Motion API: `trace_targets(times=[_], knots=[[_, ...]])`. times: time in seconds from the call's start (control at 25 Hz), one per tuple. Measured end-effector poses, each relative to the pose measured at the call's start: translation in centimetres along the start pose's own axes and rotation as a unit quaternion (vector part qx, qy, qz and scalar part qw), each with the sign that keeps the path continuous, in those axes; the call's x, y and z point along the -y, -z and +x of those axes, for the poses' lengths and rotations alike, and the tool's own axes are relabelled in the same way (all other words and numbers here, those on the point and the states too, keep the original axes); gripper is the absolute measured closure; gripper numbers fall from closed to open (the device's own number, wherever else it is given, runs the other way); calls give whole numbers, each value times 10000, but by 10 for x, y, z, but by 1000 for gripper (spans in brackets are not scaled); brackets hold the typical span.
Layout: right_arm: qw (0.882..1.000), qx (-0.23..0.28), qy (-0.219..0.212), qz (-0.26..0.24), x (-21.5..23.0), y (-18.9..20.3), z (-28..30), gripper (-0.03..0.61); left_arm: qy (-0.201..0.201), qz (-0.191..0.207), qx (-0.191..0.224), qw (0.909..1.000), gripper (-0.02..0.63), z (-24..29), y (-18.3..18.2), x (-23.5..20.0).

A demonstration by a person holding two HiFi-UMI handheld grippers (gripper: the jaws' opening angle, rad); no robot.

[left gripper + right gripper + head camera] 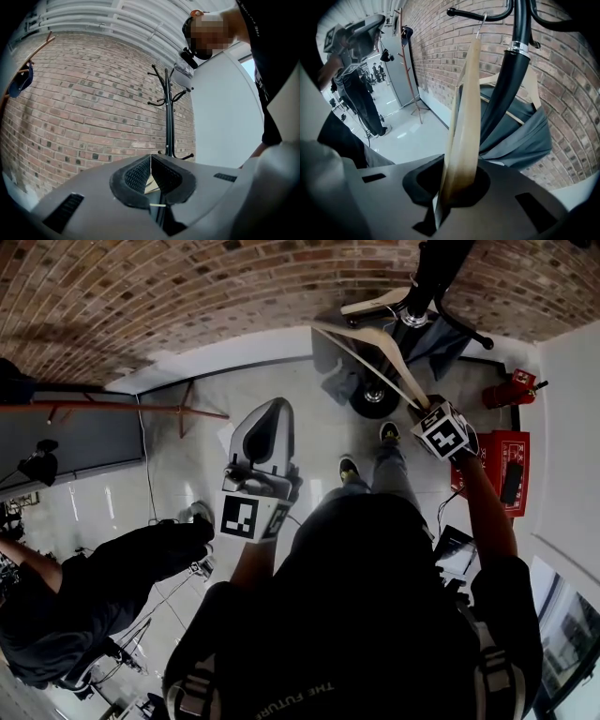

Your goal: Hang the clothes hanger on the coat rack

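Right gripper (pixel 457 183) clamps the wooden hanger (pixel 464 117) by one end, its long axis rising from the jaws to the hook (pixel 481 22), apparently over an arm of the coat rack (pixel 506 79); left gripper (pixel 151 176) is farther off, jaws together, empty.

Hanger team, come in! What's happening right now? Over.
Left gripper shut, empty. Right gripper shut on wooden hanger, its hook up at a coat rack arm. Grey garment hangs on the rack, close by.
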State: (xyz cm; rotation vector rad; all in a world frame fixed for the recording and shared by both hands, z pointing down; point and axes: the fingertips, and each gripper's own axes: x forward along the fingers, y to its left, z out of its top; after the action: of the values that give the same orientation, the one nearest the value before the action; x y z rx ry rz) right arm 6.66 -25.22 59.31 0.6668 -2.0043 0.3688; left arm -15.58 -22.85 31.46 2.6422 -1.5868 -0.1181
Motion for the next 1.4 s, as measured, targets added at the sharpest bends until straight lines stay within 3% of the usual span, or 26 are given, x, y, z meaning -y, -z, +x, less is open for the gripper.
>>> trace_targets(times=[0.16, 0.32, 0.44, 0.64, 1.4], knots=[[9999, -100, 24, 96, 2, 1, 2, 557, -25, -64, -128, 9999, 591, 0, 3, -1], [9998, -100, 12, 158, 2, -1, 5, 557, -8, 29, 48, 10000, 591, -2, 1, -6], [9997, -128, 36, 181, 3, 2, 8, 558, -29, -60, -168, 9998, 591, -2, 7, -7], [9995, -139, -17, 266, 2, 4, 9, 557, -42, -107, -166, 9998, 591, -1, 6, -8], [9991, 139, 8, 403, 3, -3, 2, 546, 14, -3, -127, 9999, 591, -8, -3, -8]])
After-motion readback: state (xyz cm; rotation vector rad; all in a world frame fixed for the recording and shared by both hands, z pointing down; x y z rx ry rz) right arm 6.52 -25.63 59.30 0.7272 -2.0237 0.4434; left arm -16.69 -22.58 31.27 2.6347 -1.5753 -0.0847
